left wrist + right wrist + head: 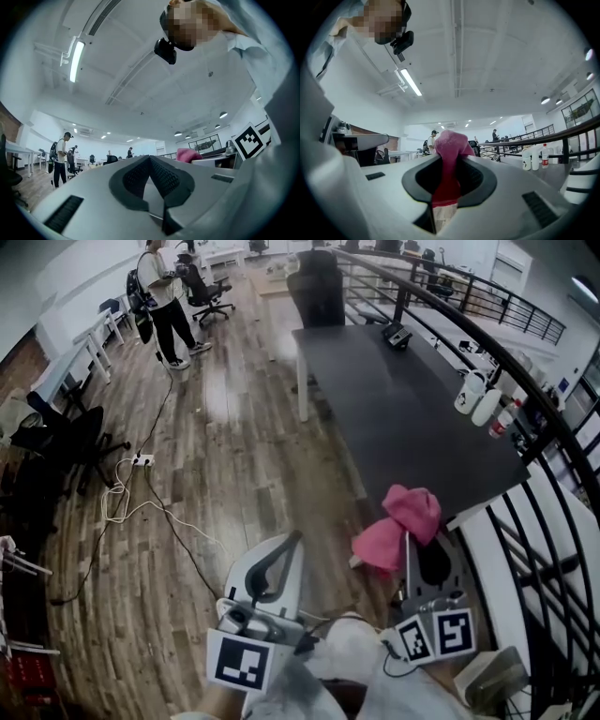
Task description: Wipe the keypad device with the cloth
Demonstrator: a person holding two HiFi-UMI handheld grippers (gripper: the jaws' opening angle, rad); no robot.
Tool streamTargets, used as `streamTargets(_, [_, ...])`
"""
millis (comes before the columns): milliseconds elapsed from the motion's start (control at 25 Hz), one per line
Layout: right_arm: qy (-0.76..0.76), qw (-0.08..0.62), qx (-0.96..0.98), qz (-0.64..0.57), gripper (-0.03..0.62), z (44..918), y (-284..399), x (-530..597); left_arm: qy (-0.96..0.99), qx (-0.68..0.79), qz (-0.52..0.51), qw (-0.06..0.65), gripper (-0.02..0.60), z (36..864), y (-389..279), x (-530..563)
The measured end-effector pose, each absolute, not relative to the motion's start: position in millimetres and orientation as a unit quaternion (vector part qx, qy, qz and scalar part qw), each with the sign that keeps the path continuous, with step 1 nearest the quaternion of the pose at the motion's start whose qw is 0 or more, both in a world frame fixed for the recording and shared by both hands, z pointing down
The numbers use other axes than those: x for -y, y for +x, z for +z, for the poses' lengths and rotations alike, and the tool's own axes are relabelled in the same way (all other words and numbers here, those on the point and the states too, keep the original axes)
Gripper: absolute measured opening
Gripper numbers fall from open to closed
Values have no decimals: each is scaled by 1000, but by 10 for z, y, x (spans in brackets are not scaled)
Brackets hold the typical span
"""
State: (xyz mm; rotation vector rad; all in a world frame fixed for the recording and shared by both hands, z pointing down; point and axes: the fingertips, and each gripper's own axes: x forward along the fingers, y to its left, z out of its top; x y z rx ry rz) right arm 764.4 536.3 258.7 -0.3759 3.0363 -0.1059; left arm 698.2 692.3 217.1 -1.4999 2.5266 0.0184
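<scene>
My right gripper [410, 542] is shut on a pink cloth [401, 524], which bunches up over the near corner of a long dark table [403, 427]. In the right gripper view the pink cloth [451, 146] stands up between the pads of the right gripper [450, 161]. A small dark keypad device [397, 335] lies at the table's far end, well away from both grippers. Over the wooden floor to the left of the table, my left gripper [293, 540] is held with its jaws together and nothing between them. The left gripper view has that gripper [150, 159] pointing across the room.
White bottles [478, 397] stand at the table's right edge beside a dark curved railing [525, 362]. A black chair [317, 292] sits at the table's far end. A person [167, 301] stands far left, with office chairs [66, 437] and cables [122, 493] on the floor.
</scene>
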Motion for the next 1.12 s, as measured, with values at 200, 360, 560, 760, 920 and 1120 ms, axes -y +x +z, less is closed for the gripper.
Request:
streamTargets(200, [-117, 45, -991, -39, 77, 2546, 7576, -5432, -492, -864, 6, 109, 12, 2128, 6900, -7091])
streamTargets(360, [-111, 50, -992, -37, 77, 2522, 7496, -5433, -478, -872, 1, 108, 12, 2132, 6821, -7188])
streamTargets(560, [-101, 49, -993, -22, 77, 2529, 7322, -5443, -460, -881, 0, 113, 12, 2103, 6664, -7274])
streamTargets(760, [-86, 48, -995, -35, 77, 2598, 7009, -5403, -449, -886, -6, 116, 12, 2099, 6464, -7254])
streamTargets(920, [-60, 49, -997, -23, 77, 2603, 6654, -5418, -436, -893, -10, 113, 12, 2112, 6181, -7208])
streamTargets(1120, [-33, 48, -998, -18, 77, 2617, 6118, -5363, -428, -897, -13, 105, 12, 2152, 5746, -7036])
